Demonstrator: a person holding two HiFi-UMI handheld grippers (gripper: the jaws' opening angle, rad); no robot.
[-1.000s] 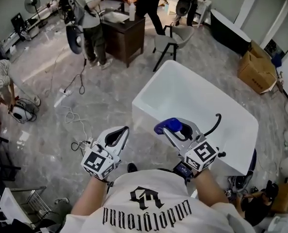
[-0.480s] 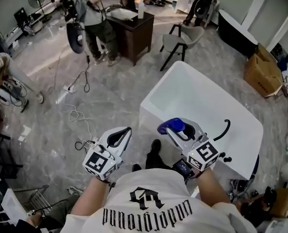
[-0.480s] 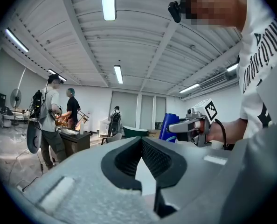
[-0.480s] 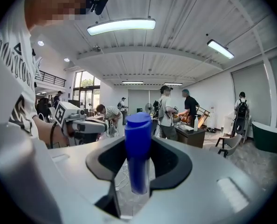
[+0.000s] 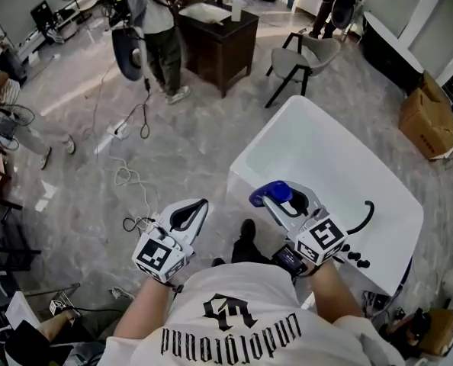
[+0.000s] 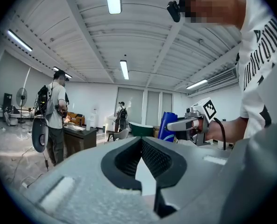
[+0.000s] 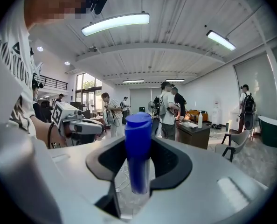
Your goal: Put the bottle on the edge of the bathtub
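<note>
1. Closer than a second ago, the white bathtub (image 5: 266,137) has slid down and to the right in the head view as the wearer walks up to it. The dark desk (image 5: 215,33) and grey chair (image 5: 306,58) have drawn nearer too, while both tools keep their place ahead of the chest.
2. Head view, step in hand: this looks like the carry to the tub, with nothing set down yet. The right gripper (image 5: 261,201) holds the blue bottle (image 5: 273,194), which shows against the tub's near corner. The left gripper (image 5: 199,204) rides alongside over the marble floor, its tips together.
3. Head view, what comes next: the right tool probably needs to reach out over the flat rim. It would lower the bottle upright until its base sits squarely, then let go, keeping clear of the curved black spout (image 5: 366,213) at the near end.
4. Head view, writing: gothic lettering on the wearer's white shirt (image 5: 230,334), seen upside down, appears to read "underground". Each tool's cube carries black-and-white square markers, not words.
5. Left gripper view: the left gripper (image 6: 141,141) has its ribbed pads meeting at the tips, with nothing between them. Beyond, the bottle (image 6: 168,125) shows upright in the other tool. Part of the shirt print runs along the right edge, too cropped to read.
6. Right gripper view: the right gripper (image 7: 139,146) is closed partway on the bottle (image 7: 138,167), which stands upright with its cap above the jaws. No brand or label can be read on it.
</note>
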